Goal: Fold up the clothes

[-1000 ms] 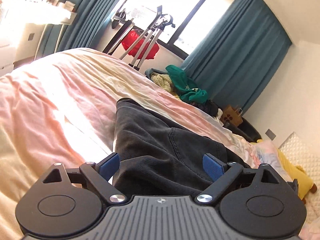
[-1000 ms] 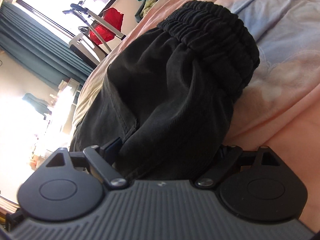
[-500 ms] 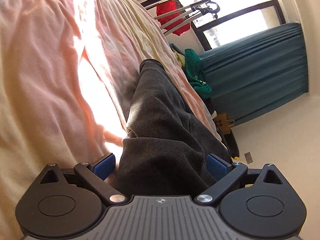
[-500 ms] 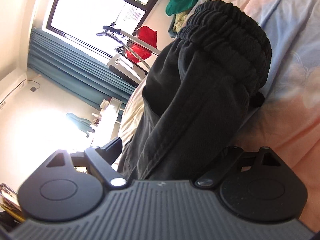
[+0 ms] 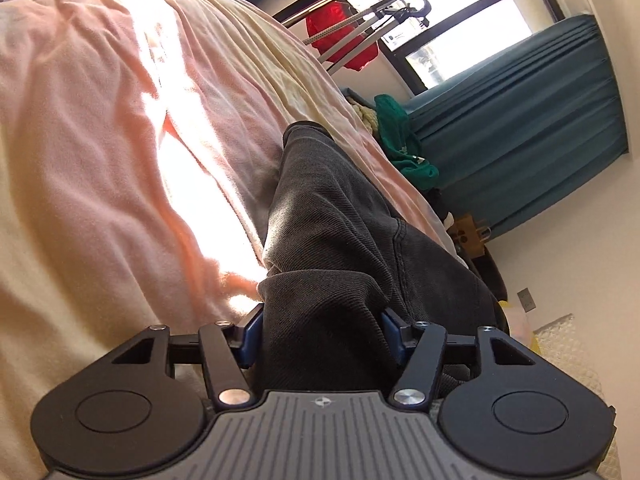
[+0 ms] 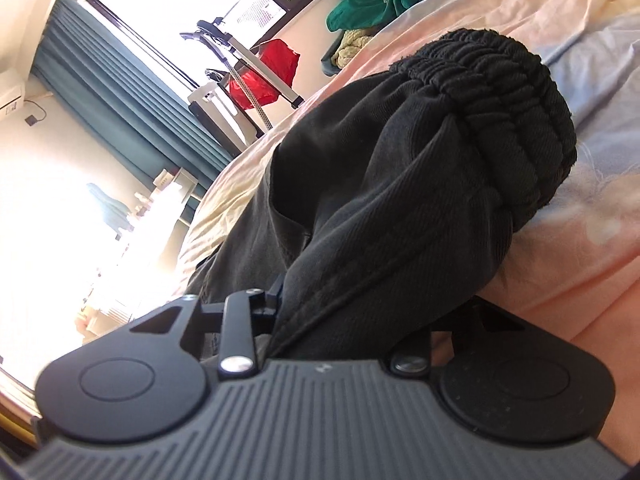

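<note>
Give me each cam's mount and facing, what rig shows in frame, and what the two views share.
Left wrist: on the left claw, looking along the dark trousers over the pink bedding toward the window; its blue pads pinch the cloth.
Right wrist: on the right claw, low on the bed, facing the trousers' elastic waistband; cloth fills its fingers.
Shared: trousers, bedding, red garment, green clothes, teal curtains.

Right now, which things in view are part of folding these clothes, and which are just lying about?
Part of the job:
- dark grey trousers, lying on the bed
- left tongs, shut on the trousers
- right tongs, shut on the trousers near the elastic waistband

Just lying about:
- pink bedspread
- green garment
- red garment on the rack
- teal curtains
</note>
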Available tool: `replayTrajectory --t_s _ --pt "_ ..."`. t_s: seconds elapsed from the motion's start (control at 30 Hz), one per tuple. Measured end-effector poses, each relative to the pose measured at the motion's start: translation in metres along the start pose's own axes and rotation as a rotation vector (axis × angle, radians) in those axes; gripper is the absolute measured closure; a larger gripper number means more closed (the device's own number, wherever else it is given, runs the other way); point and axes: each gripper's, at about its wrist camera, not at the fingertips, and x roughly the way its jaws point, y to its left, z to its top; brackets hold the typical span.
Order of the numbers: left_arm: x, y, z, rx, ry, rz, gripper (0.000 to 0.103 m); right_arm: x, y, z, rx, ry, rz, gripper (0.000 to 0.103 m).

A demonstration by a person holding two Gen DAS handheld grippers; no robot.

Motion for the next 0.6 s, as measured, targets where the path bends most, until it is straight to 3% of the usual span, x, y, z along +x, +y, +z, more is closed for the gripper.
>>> replayTrajectory --t_s 0.23,0.6 --pt "-0.007 -0.010 0.004 0.001 -0.041 0.000 0.062 -0.009 0.014 0.001 -0.036 -0.036 0.001 0.065" --pt "-0.031 -0.028 0.010 -0.030 -0.130 -0.033 0.067 -0.032 0.031 0.002 -0.010 -0.062 0.085 0.067"
